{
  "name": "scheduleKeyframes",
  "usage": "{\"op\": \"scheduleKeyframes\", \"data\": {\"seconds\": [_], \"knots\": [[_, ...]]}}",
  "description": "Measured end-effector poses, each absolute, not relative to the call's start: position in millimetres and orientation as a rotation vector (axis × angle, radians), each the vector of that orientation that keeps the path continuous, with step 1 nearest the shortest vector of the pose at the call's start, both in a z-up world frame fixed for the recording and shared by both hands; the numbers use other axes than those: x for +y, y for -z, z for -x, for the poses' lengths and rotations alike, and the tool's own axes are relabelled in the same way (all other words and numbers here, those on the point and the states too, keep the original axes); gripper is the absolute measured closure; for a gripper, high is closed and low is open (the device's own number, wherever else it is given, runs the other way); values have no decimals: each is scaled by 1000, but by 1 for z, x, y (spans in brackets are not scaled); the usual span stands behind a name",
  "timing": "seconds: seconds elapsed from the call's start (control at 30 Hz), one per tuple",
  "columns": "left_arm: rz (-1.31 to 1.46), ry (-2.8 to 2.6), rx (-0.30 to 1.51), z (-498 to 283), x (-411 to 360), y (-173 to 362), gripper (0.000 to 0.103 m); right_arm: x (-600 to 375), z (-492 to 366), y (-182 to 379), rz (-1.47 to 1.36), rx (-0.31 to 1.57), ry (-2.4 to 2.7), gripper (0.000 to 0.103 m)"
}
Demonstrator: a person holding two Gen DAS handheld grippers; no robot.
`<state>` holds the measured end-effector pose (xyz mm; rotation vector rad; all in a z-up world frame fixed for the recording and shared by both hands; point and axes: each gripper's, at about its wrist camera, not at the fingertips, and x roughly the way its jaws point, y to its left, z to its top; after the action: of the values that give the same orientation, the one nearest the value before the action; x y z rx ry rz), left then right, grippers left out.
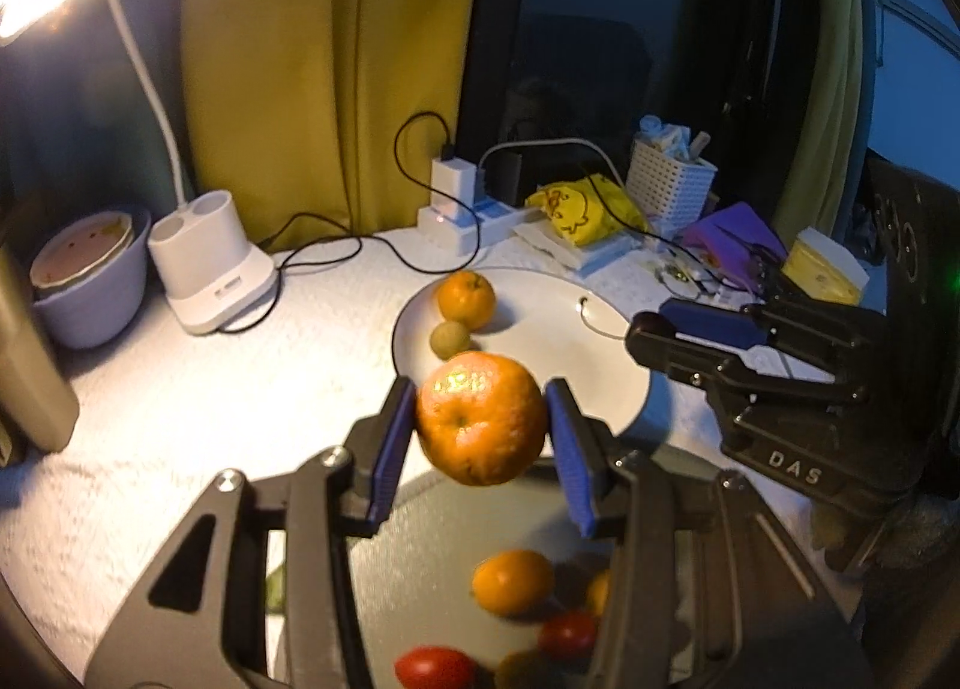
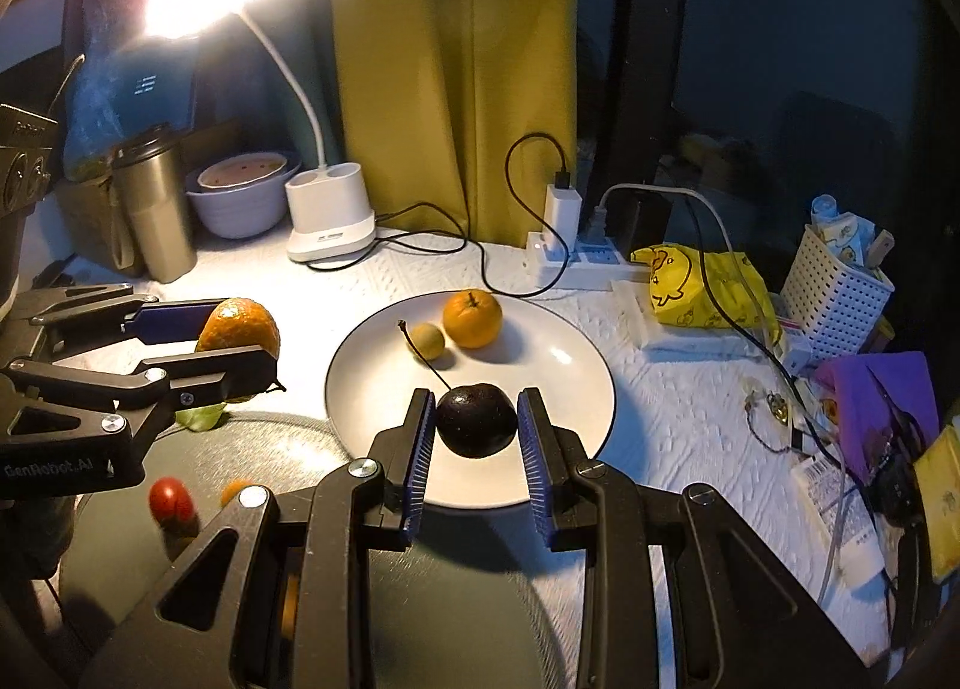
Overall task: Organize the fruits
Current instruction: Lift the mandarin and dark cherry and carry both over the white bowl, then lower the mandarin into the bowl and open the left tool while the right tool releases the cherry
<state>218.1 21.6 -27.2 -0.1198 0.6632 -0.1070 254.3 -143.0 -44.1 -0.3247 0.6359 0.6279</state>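
Now my left gripper (image 1: pixel 483 428) pinches the firm orange (image 1: pixel 480 416) mid-belly; right gripper (image 2: pixel 475 425) jaws spread around slippery plum (image 2: pixel 476 419).

Bare plate centre (image 2: pixel 540 365); clutter right, lamp base (image 2: pixel 330 221) behind.

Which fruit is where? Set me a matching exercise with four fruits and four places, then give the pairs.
1. large orange
2. dark fruit
3. red tomato
4. small green fruit

A. on the grey tray
B. gripped by the left gripper
C. on the white plate, beside the smaller orange
D. between the right gripper fingers

Pairs: 1-B, 2-D, 3-A, 4-C
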Motion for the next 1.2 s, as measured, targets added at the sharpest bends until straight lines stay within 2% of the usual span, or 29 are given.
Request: {"op": "scheduleKeyframes", "data": {"seconds": [0.57,1.1,1.13,1.2], "knots": [[134,147,733,-283,21,49,58,-135,-305,73,295,693,-616,73],[175,138,785,-301,31,59,57,-123,-328,89,286,738,-584,72],[176,139,777,-299,31,57,56,-123,-328,88,286,740,-583,71],[176,144,756,-296,30,51,55,-124,-328,87,287,741,-579,63]]}}
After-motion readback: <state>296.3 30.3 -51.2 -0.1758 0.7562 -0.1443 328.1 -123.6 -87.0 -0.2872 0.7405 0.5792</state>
